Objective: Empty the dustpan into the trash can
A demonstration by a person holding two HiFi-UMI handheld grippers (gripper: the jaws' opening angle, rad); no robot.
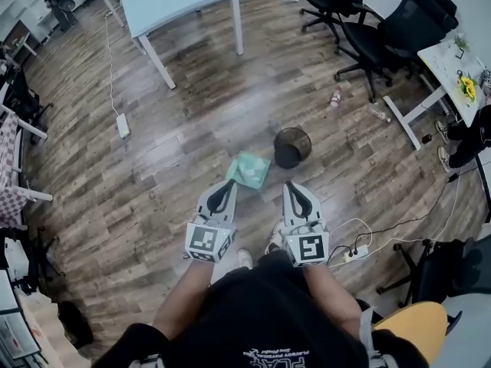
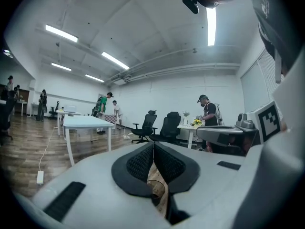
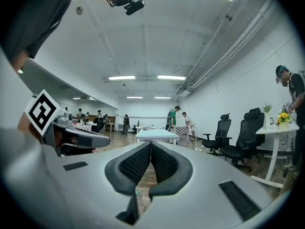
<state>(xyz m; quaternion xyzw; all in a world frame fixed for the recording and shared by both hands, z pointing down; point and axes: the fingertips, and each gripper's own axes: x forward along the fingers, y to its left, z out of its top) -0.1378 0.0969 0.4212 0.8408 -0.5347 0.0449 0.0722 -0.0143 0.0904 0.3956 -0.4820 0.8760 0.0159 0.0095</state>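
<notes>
Dustpan (image 1: 249, 171), green, is seen lying on the wooden floor (image 1: 153, 175) at the centre of the head view, just left of the black trash can (image 1: 292, 147). Below them the left hand-held gripper (image 1: 228, 183) and the right hand-held gripper (image 1: 290, 184) are held side by side. The left one's tip is just beside the dustpan's lower edge. Each is pressed together, with nothing pinched between its pads.
</notes>
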